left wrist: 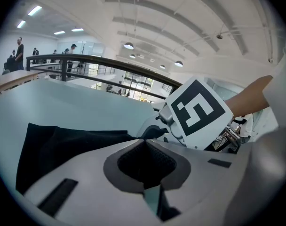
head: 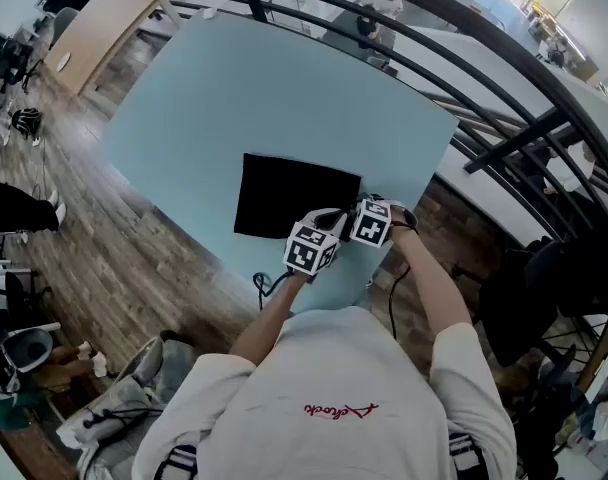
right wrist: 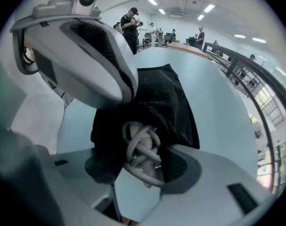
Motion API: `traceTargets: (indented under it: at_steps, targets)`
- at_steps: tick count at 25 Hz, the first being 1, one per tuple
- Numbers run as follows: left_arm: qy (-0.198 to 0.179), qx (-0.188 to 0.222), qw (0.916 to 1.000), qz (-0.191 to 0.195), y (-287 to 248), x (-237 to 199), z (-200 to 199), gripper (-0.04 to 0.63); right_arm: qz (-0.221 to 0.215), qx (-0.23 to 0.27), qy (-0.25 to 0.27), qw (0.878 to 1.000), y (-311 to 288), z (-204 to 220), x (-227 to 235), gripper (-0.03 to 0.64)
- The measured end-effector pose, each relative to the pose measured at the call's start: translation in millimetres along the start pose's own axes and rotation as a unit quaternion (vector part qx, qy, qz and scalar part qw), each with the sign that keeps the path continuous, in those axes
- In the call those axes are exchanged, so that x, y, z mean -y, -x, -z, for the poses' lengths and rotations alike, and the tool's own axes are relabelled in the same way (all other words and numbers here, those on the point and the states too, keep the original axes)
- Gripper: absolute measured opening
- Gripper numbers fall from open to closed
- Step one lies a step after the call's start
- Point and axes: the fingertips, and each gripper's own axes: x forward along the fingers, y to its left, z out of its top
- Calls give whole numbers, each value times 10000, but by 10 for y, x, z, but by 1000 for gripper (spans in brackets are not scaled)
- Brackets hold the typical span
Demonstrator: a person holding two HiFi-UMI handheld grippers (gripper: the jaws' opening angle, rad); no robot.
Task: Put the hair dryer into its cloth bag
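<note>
Pinching near edge of black cloth bag (head: 284, 196) on table (head: 234, 88), your left gripper (left wrist: 145, 142) was clenched, likely to hold mouth open. Your right gripper (right wrist: 143, 166) grasped coiled white cord (right wrist: 142, 152) at mouth, likely to stuff it in. Body of hair dryer unseen, probably inside bag.

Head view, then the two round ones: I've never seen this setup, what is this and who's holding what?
No robot: a person at a pale blue table holds a left hand-held gripper and a right hand-held gripper; the patterned cubes are part of them. The head view looks down from the person's head. Each round picture comes from a camera riding on one hand-held gripper. A black cloth bag lies on the table. The left one is shut, apparently pinching the bag's edge. The right one grips a white coiled cord at the bag's mouth.
</note>
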Motion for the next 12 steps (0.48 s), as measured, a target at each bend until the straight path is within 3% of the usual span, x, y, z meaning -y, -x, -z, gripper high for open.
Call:
traceTargets:
  at_steps: [12]
  targets:
    - [205,109,9997,-73,49,-87,-45,14,-269,680,92,9973,-200,-362,-35,236]
